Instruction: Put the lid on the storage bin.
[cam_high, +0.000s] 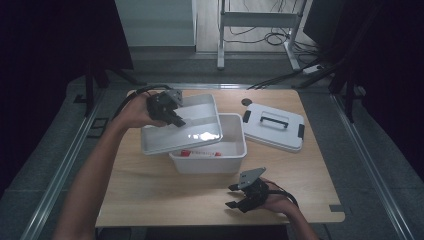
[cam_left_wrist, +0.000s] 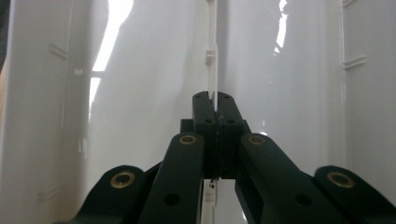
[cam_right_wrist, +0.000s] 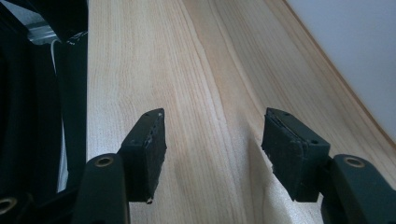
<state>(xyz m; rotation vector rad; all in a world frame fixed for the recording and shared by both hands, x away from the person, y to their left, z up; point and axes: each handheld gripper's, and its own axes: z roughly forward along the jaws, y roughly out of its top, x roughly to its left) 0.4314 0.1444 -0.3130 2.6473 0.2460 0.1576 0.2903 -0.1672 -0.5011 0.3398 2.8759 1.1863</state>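
A white two-compartment tray (cam_high: 200, 131) is held tilted over the white box (cam_high: 227, 160) at the table's middle, its left part hanging past the box. My left gripper (cam_high: 172, 116) is shut on the tray's thin middle divider (cam_left_wrist: 214, 70); in the left gripper view the jaws pinch that divider between them, left gripper (cam_left_wrist: 214, 100). A red-and-white packet (cam_high: 200, 153) lies inside the box under the tray. My right gripper (cam_high: 239, 198) rests near the table's front edge, open, with bare wood between its fingers, right gripper (cam_right_wrist: 212, 135).
The box's white lid (cam_high: 275, 126) with a black handle lies flat at the right of the box. A small dark round spot (cam_high: 245, 102) sits on the wooden table (cam_high: 150, 185) behind it. Cables and a metal frame stand on the floor beyond the table.
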